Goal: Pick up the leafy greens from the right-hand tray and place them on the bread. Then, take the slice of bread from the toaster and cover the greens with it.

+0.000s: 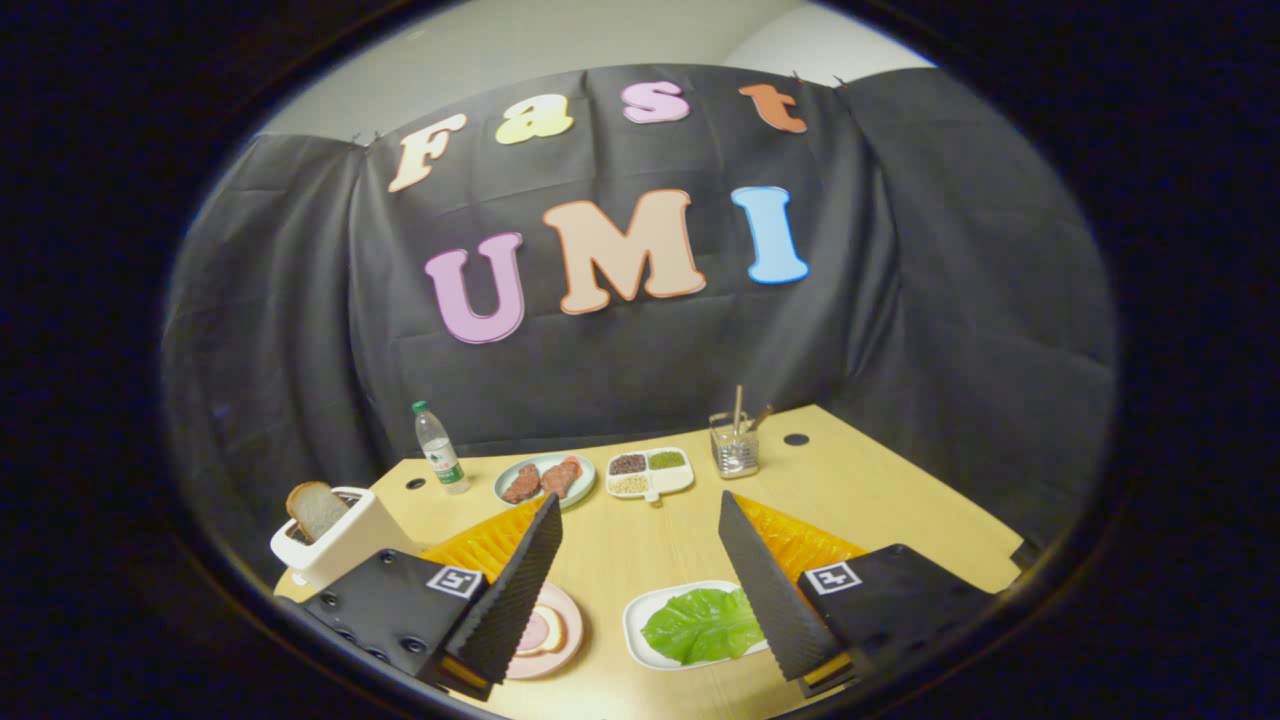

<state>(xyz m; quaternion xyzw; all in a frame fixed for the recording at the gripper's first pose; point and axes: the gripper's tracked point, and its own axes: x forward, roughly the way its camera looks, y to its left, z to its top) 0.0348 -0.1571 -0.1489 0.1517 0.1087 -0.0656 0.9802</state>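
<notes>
My gripper [640,515] hangs open above the wooden table [880,490], with nothing between its fingers. Below and between the fingers, close to the right finger [765,580], lies a green lettuce leaf [703,624] on a white tray [636,625]. A pink plate [570,630] with a slice of bread and a slice of ham on it sits partly hidden behind the left finger [515,590]. To the left of the left finger stands a white toaster [345,545] with a slice of bread [316,508] sticking out of its slot.
At the back of the table stand a water bottle [439,449], a plate with two pieces of meat [544,479], a divided white dish of grains [650,472] and a glass with sticks [735,445]. An orange mat [800,540] shows behind both fingers.
</notes>
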